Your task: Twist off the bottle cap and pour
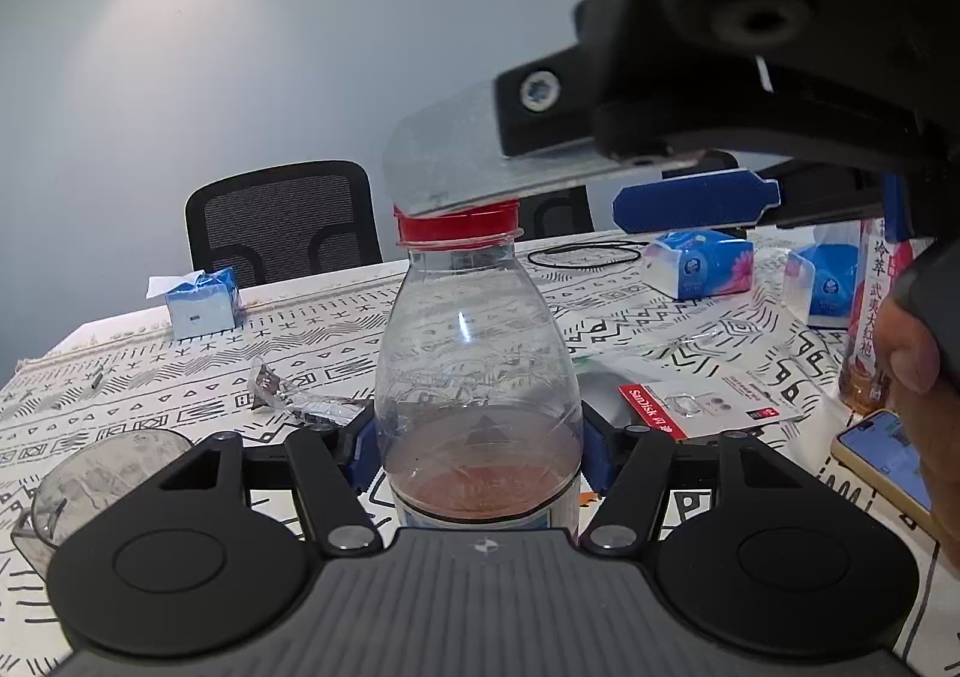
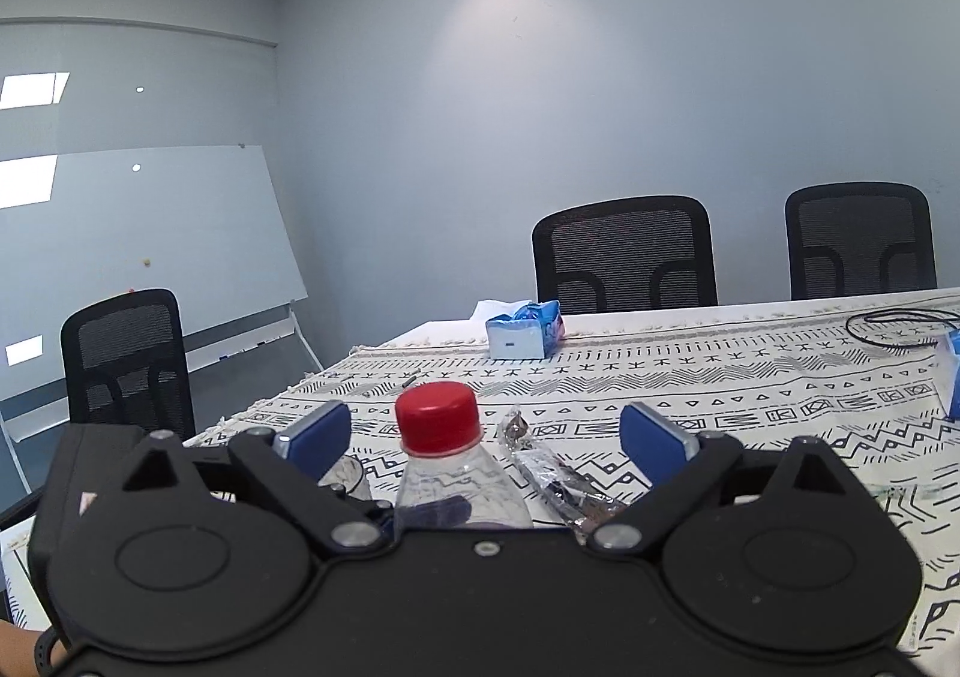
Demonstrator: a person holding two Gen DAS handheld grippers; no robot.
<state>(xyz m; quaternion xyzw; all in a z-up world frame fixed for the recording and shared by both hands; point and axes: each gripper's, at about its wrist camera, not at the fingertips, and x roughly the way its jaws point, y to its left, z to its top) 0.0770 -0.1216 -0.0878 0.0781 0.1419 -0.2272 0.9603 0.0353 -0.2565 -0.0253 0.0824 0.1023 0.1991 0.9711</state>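
Left to right: clear plastic measuring cup [image 1: 90, 482] sits low-left on the patterned cloth surface [image 1: 630, 311], pour target we'd guess. Centre: clear plastic bottle with red screw cap [image 1: 474, 377], upright, a little brownish liquid at the bottom. We judge it light, thin-walled, easy to dent and slick, so body grip low near the label, cap grip on the ribbed side. Left gripper [image 1: 477, 452] has its jaws pinching the lower bottle body, pointing slightly down. Right gripper [image 2: 483, 437] comes in at cap height, near level; its jaws stand spread, one either side of the red cap [image 2: 437, 416], not touching. Cap not yet unscrewed.
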